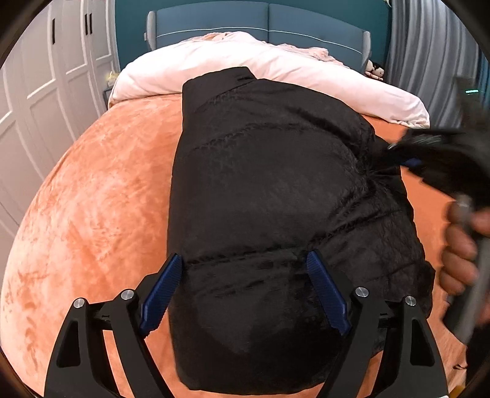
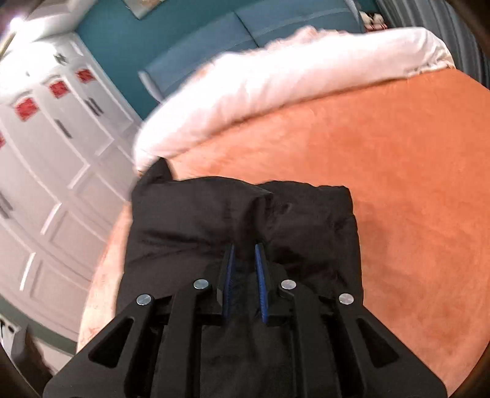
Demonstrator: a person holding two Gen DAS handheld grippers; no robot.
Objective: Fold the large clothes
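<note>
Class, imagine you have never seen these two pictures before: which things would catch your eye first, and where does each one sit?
First, the big black puffy quilted jacket sprawled across the middle of the orange velvety bedspread. Next, the rumpled white duvet bunched at the far end, against the teal padded headboard. The right gripper has its jaws pinched on a fold of the jacket, while the left gripper spreads its jaws wide over the near end.
</note>
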